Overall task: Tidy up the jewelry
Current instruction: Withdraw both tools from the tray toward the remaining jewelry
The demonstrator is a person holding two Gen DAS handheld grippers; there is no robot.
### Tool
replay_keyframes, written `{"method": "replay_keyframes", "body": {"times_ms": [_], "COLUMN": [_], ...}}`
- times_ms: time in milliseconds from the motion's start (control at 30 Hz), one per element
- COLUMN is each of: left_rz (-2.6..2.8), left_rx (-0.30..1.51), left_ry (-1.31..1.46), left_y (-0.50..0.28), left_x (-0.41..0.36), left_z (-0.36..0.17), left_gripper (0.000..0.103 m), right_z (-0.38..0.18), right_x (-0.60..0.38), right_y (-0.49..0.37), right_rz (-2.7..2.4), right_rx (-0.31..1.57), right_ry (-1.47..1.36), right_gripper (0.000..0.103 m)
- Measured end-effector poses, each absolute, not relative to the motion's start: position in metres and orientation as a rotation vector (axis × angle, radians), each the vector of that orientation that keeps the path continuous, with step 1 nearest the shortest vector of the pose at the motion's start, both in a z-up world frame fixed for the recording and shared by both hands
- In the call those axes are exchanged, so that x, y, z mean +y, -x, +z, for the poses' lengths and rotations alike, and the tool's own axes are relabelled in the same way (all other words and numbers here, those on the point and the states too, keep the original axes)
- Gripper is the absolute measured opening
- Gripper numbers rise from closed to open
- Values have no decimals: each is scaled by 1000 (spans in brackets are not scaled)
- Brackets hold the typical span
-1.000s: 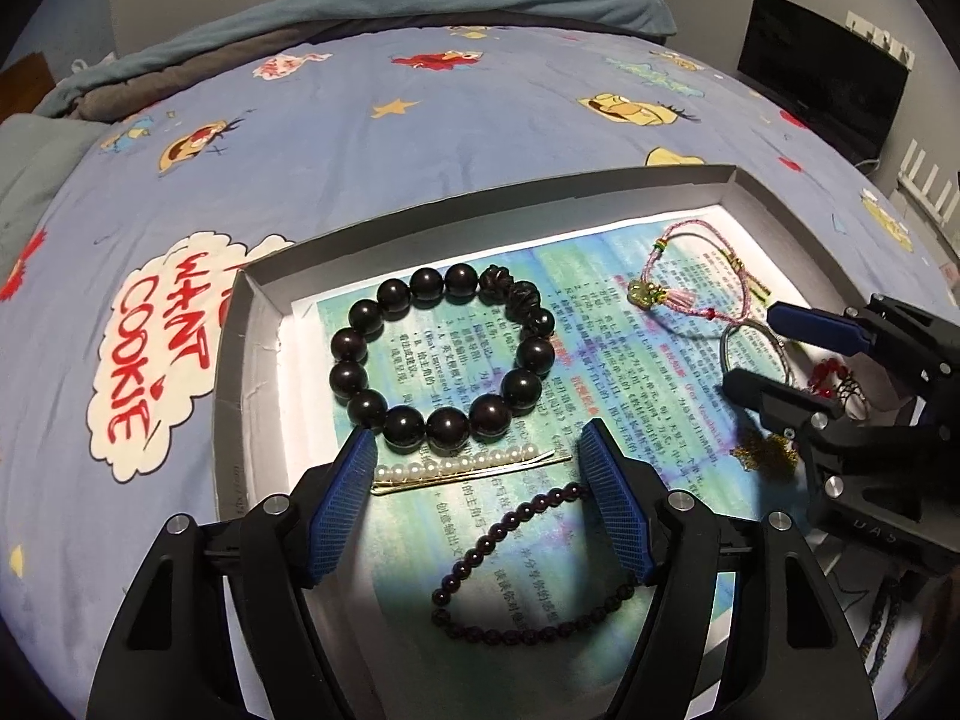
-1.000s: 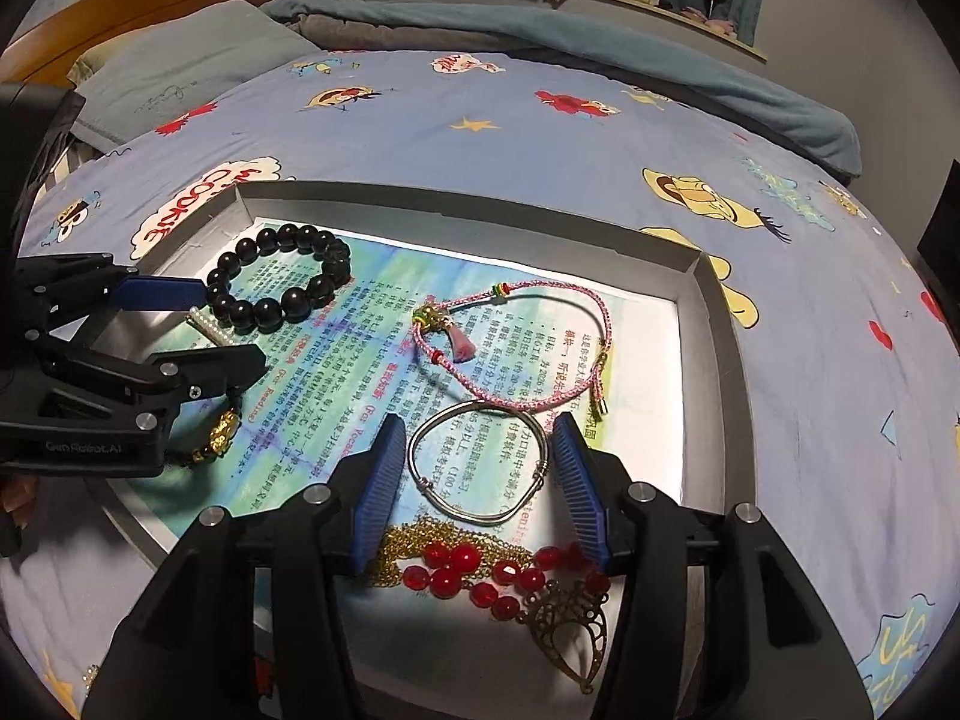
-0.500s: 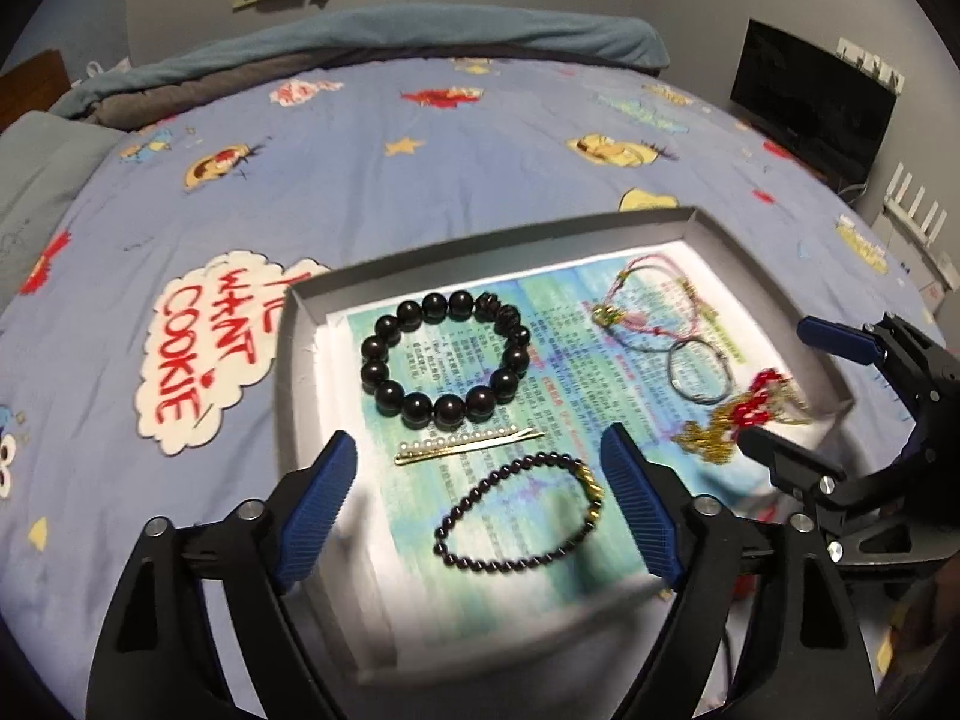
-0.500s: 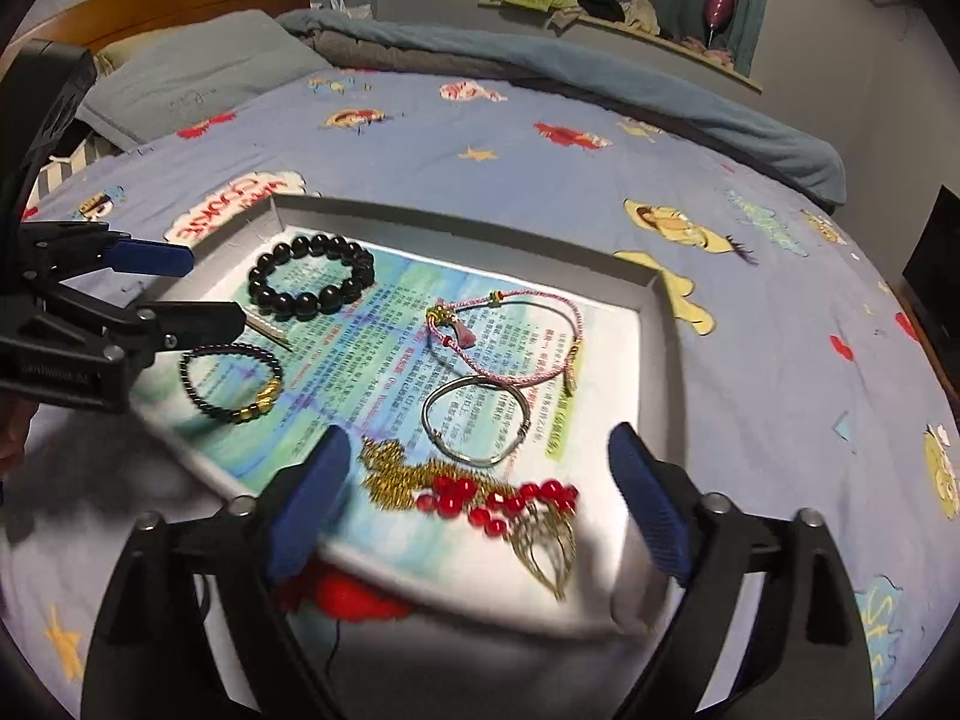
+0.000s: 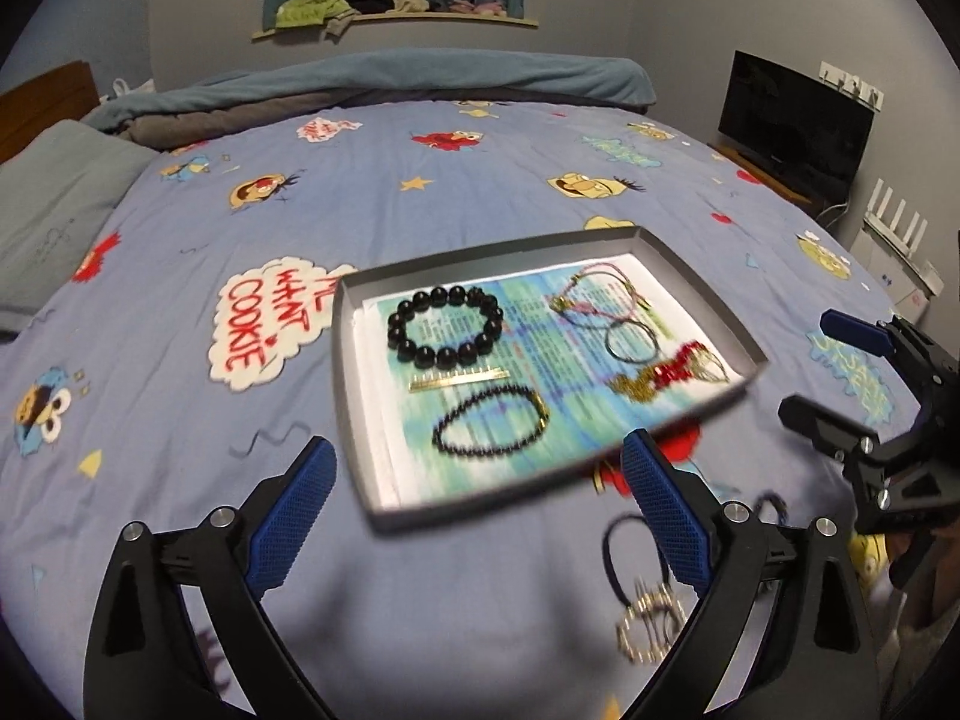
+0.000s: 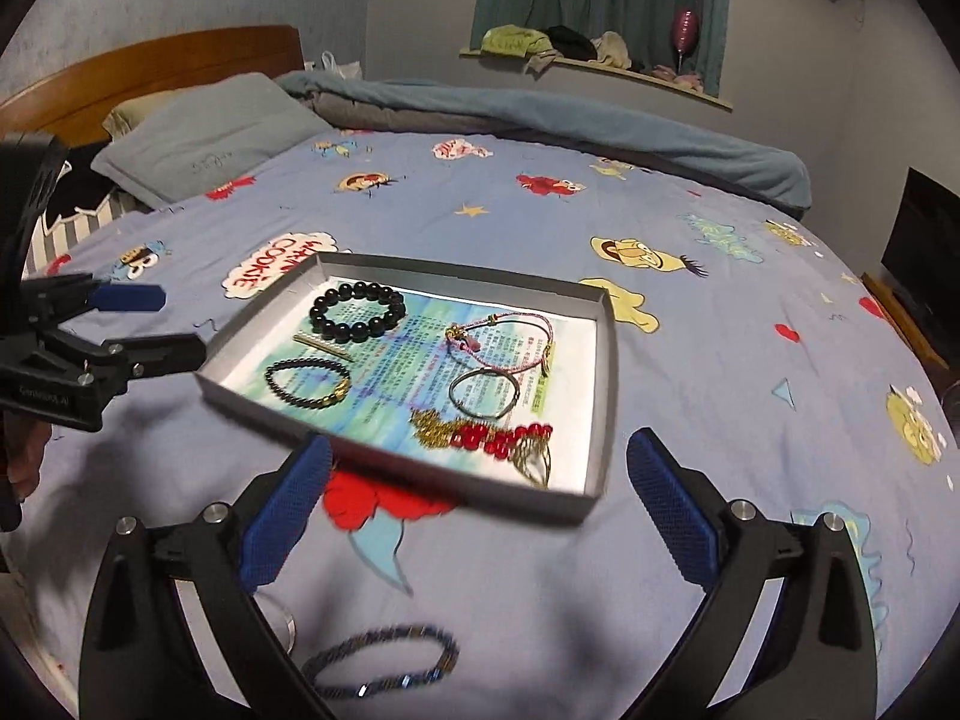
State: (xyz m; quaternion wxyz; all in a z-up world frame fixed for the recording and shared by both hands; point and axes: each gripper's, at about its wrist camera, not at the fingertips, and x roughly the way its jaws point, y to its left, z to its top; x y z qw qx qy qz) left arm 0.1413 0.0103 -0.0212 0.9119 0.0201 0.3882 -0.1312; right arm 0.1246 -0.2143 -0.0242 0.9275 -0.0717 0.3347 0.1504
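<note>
Tray (image 5: 708,291) sits on bedsheet (image 5: 420,222) in left wrist view, grey, holding jewelry: big black bead bracelet (image 5: 445,327) at 11 o'clock, pearl clip (image 5: 459,379) just below, small dark bracelet (image 5: 491,429) at 6. Left gripper (image 5: 474,516) spread wide, empty. Right gripper (image 5: 840,372) at 3 o'clock, spread.

Right wrist view: right gripper (image 6: 480,513) spread, empty, near tray (image 6: 606,372) edge. Pink cord bracelet (image 6: 501,342), silver bangle (image 6: 483,393), red-gold necklace (image 6: 489,435) inside. Blurred beaded loop (image 6: 384,663) on sheet at 6 o'clock.

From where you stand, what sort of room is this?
Most likely a bedroom: a large bed with a cartoon-print sheet, a pillow against a wooden headboard, and a jewelry tray resting on the bed.
</note>
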Motion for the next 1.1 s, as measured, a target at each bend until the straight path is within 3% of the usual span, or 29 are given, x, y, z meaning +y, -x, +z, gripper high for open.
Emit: {"method": "replay_keyframes", "body": {"times_ms": [533, 1100], "left_rz": [-283, -319], "left_rx": [757, 766], "left_ry": [-66, -16], "left_y": [-54, -44], "left_x": [7, -9], "left_z": [-31, -83], "left_gripper": [95, 95], "right_z": [-28, -76], "right_x": [-226, -237], "right_y": [-61, -45], "right_rz": [282, 248], "right_rx": [691, 757], "right_ry": [105, 41], "right_gripper": [97, 97]}}
